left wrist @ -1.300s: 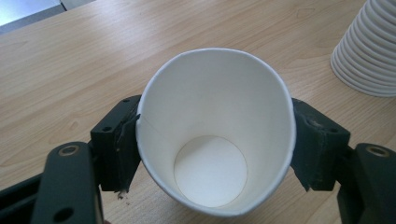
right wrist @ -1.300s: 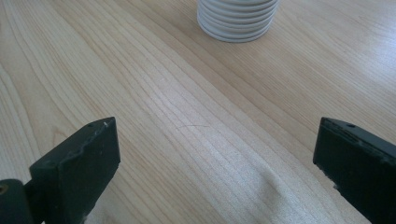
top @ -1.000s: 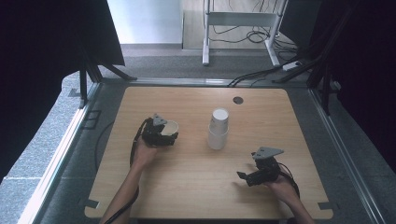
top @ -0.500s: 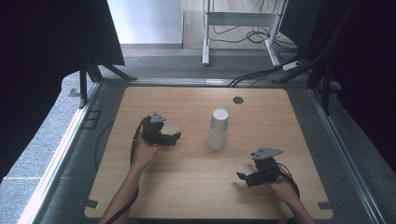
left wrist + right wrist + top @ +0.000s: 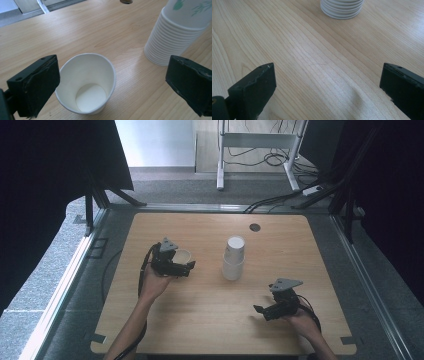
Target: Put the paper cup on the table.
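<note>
A single white paper cup (image 5: 86, 83) stands upright and empty on the wooden table, left of centre (image 5: 183, 255). My left gripper (image 5: 184, 265) hovers just above it. Its jaws have just been opening and now stand wide (image 5: 113, 70), with the cup below and between them and neither pad pressing on it. A tall stack of white paper cups (image 5: 233, 258) stands rim down at the table's middle, to the right of the cup (image 5: 175, 35). My right gripper (image 5: 262, 312) rests low near the front right, open (image 5: 328, 82) over bare wood, facing the stack's base (image 5: 342, 8).
The wooden table (image 5: 210, 320) has a small round hole (image 5: 255, 227) near its far edge. Black curtains hang at both sides. Cables and a white metal stand (image 5: 260, 140) are on the floor beyond the table.
The left jaws have spread apart off the single cup, and the left hand has lifted a little. The cup stays on the table. The right gripper has not moved.
</note>
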`<state>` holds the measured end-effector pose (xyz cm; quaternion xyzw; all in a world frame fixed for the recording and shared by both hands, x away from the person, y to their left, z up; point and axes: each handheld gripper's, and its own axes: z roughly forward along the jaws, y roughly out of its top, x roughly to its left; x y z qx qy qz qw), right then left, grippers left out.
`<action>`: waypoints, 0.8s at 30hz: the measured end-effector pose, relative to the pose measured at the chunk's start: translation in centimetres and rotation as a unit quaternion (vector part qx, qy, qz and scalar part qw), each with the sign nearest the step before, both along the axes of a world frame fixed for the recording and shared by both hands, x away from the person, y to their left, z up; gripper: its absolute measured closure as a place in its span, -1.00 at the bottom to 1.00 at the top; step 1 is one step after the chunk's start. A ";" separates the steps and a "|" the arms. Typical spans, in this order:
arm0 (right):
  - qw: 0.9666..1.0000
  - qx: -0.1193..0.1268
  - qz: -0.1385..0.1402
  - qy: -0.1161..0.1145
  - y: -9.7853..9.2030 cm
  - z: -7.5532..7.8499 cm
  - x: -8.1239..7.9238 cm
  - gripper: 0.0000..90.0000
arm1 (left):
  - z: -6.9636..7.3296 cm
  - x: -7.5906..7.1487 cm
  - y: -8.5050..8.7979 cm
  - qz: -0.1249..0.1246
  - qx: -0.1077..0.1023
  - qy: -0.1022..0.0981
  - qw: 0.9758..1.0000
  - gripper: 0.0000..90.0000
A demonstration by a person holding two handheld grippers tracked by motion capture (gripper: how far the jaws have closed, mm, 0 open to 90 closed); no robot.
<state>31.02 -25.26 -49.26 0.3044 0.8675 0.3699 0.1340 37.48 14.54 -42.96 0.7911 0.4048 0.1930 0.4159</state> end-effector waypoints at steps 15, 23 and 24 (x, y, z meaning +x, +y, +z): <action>1.000 -0.007 0.007 0.001 0.2 -0.1 -0.1 -0.98 | 1.9 -3.0 -0.8 -0.034 0.003 -0.018 0.999 -1.00; 1.000 -0.009 0.010 0.002 0.3 -0.1 -0.1 -0.97 | 2.1 -5.0 -0.9 -0.038 0.002 -0.033 0.999 -1.00; 1.000 -0.010 0.011 0.003 0.3 -0.1 -0.1 -0.97 | 2.1 -5.3 -0.9 -0.038 0.003 -0.034 0.999 -1.00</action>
